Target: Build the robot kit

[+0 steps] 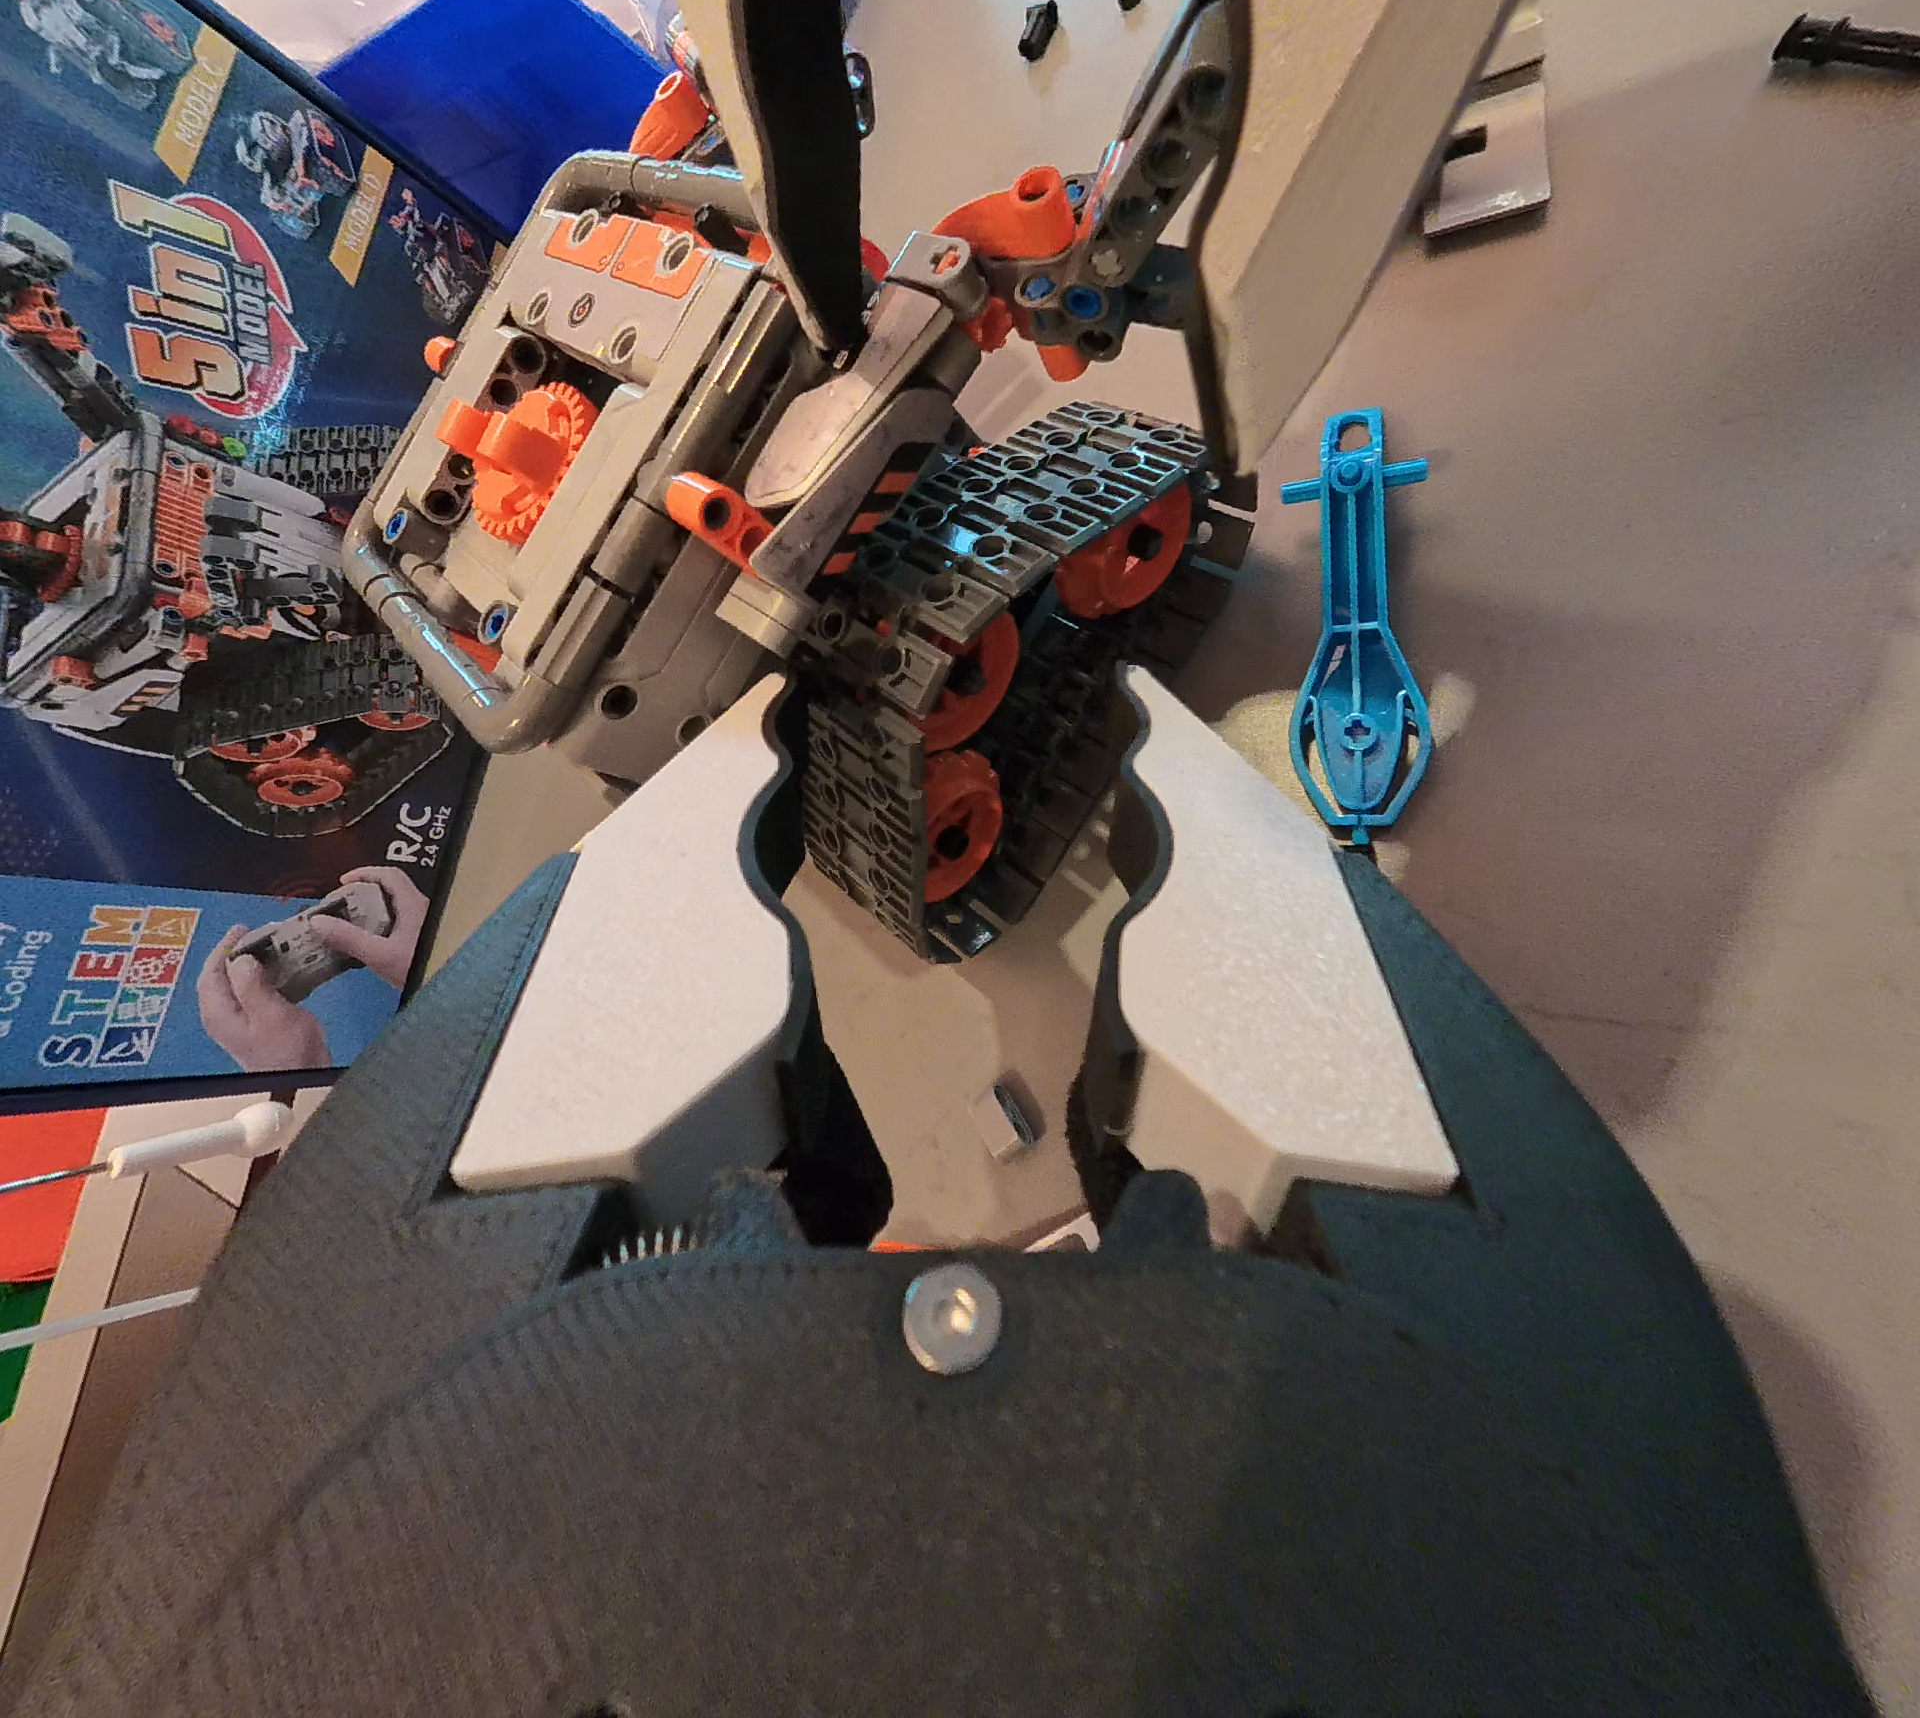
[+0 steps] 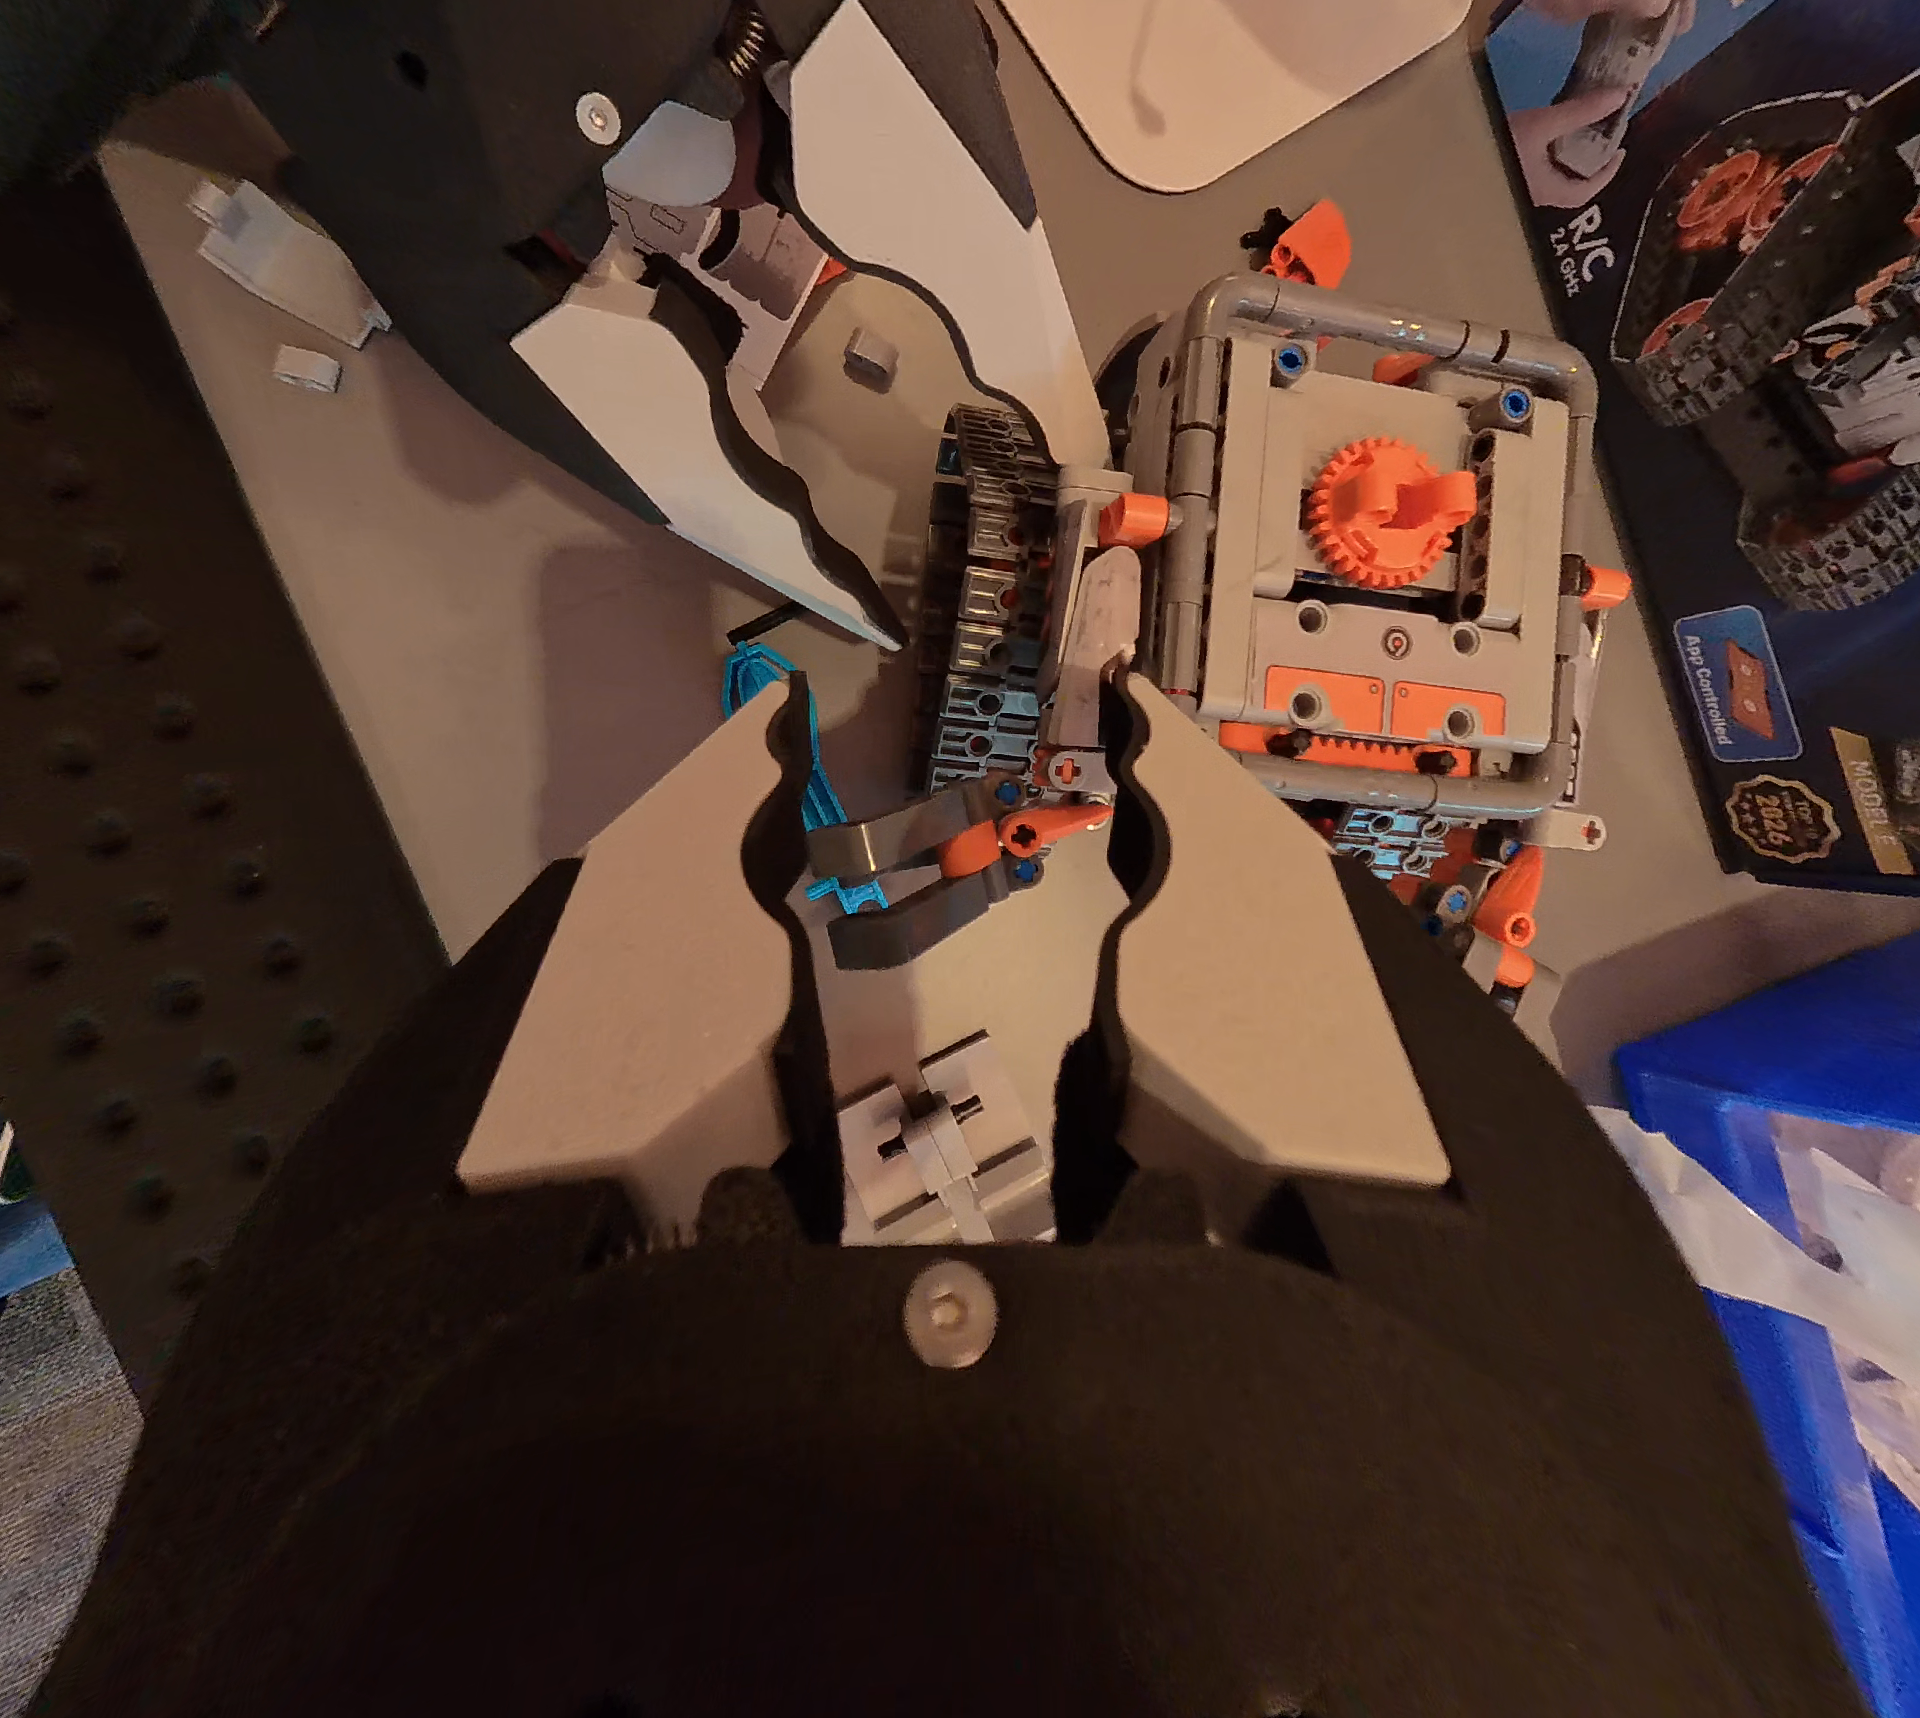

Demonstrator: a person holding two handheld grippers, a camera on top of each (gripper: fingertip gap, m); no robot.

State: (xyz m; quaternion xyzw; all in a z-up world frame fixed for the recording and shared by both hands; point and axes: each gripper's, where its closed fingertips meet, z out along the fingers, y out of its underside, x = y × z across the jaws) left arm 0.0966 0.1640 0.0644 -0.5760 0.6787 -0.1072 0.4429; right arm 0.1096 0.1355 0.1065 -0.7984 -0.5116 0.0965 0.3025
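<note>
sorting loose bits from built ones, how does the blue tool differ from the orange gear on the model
The blue tool lies loose on the table beside the model; the orange gear is mounted on the model's grey body. The blue tool is long and slim; the orange gear is round and toothed. Both look like plastic.

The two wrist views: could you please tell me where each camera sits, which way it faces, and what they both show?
Left wrist view: sits on the left gripper, looking down along its open fingers at the tracked model; the right gripper reaches in from the top.
Right wrist view: sits on the right gripper, looking down at the model's grey top from the opposite side; the left gripper enters from the upper left.
Shared: the model, the blue tool, the picture box, the table.
</note>
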